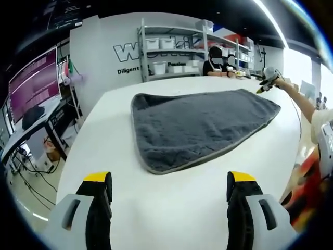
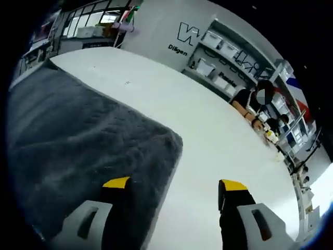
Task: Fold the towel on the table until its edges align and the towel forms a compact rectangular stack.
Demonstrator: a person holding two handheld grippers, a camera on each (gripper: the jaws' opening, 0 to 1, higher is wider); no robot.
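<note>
Two views, both with jaws parted wide and holding nothing. In the left gripper view, the left gripper (image 1: 170,192) hangs over bare white table (image 1: 171,208), near the closest rounded corner of the towel (image 1: 200,125) but apart from it. The towel is dark grey, plush, with a paler bound edge, and lies spread flat across the middle of the table, apparently a single layer. At the far right a person's arm reaches in with the right gripper (image 1: 268,77), which sits at the towel's far right corner; whether it touches the cloth is too small to tell. Another person sits behind the table by the shelves (image 1: 174,49).

In the right gripper view, the right gripper (image 2: 174,205) straddles a towel (image 2: 78,151) edge near a corner: the left jaw is over the pile, the right jaw over the table (image 2: 218,135).

The cloth looks soft, limp and light, likely to sag and drag rather than hold shape, so folding has not begun by my reading. Best holds are the bound edges at two corners of one side, pinching from the rim and lifting both together to carry that side over.
</note>
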